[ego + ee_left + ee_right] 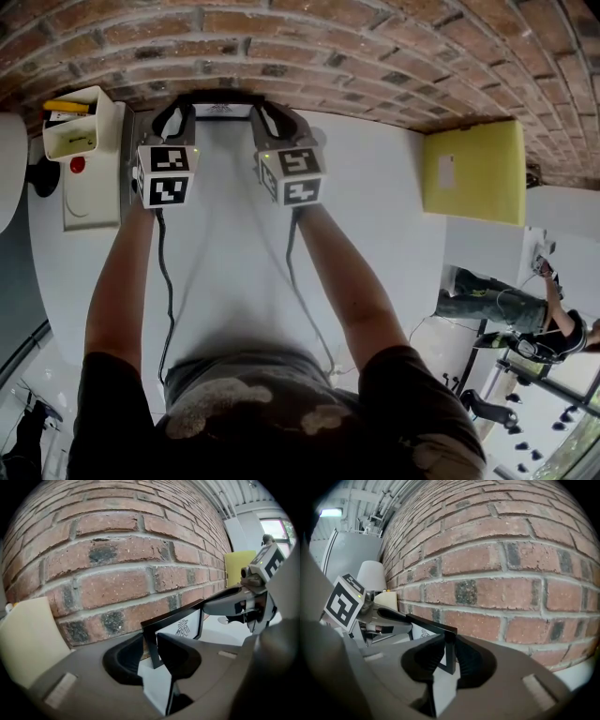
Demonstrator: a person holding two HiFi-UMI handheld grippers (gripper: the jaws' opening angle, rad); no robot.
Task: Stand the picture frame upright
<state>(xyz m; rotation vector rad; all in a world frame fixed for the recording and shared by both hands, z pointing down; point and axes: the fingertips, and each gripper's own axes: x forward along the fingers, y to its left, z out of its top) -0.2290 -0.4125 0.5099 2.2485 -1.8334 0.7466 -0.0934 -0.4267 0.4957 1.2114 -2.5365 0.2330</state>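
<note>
Brick wall (375,47); frame (180,627) in left claw (150,649), right claw (449,656).

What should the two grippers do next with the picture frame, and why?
Probably settle the picture frame firmly on the white table before letting go. The left gripper and right gripper each pinch a side edge, and it already looks about upright near the brick wall.

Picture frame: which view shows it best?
The left gripper view: the picture frame shows its black border and white print, its edge pinched in the left claw. The right gripper view shows only a corner, edge-on, in the right claw. The head view shows its top edge.
</note>
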